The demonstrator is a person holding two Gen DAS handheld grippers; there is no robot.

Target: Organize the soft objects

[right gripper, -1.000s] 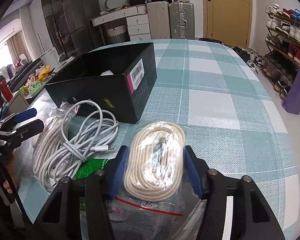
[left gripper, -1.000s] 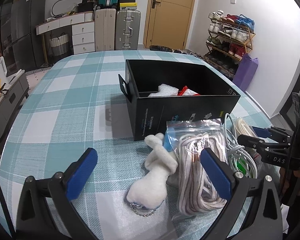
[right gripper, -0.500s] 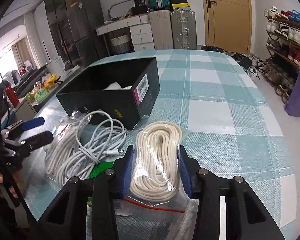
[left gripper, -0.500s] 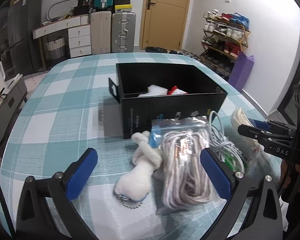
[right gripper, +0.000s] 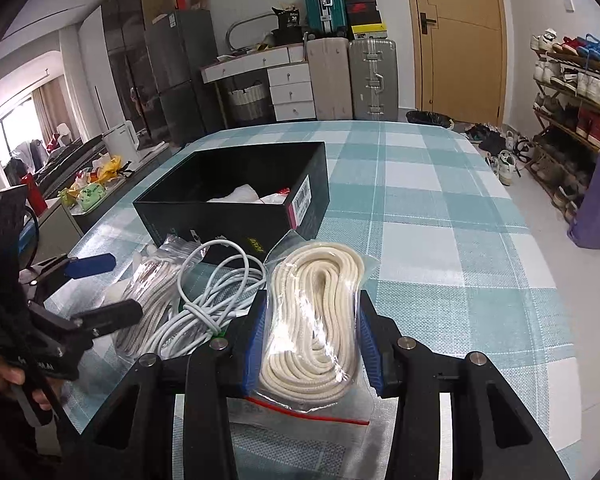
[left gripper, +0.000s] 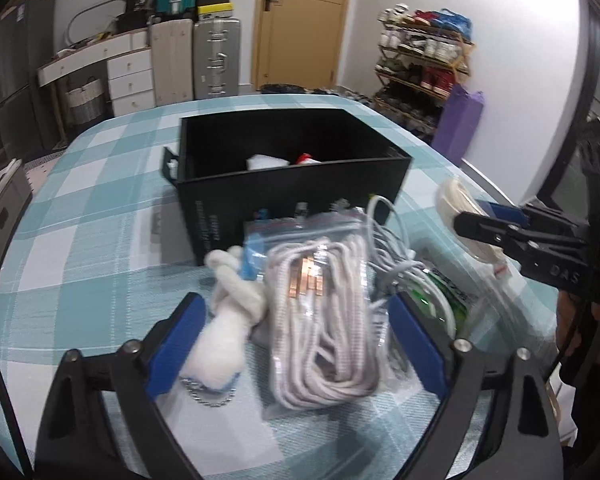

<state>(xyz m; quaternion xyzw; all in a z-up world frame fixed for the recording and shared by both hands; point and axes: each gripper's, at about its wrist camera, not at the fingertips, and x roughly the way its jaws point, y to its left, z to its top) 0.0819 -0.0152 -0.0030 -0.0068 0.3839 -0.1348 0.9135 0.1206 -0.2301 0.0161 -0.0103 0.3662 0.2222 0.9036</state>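
Note:
My right gripper is shut on a clear bag of cream rope and holds it above the table; the bag also shows in the left wrist view. My left gripper is open around a bagged white rope and a white plush toy with a bead chain, both lying on the table. A black box stands behind them with white and red soft items inside; it also shows in the right wrist view.
A white cable coil and a green-printed packet lie between the two ropes. The checked tablecloth extends to the right. A shoe rack, suitcases and drawers stand beyond the table.
My right gripper closed on the cream rope bag and lifted it. My left gripper narrowed and moved in around the white rope bag and plush toy.

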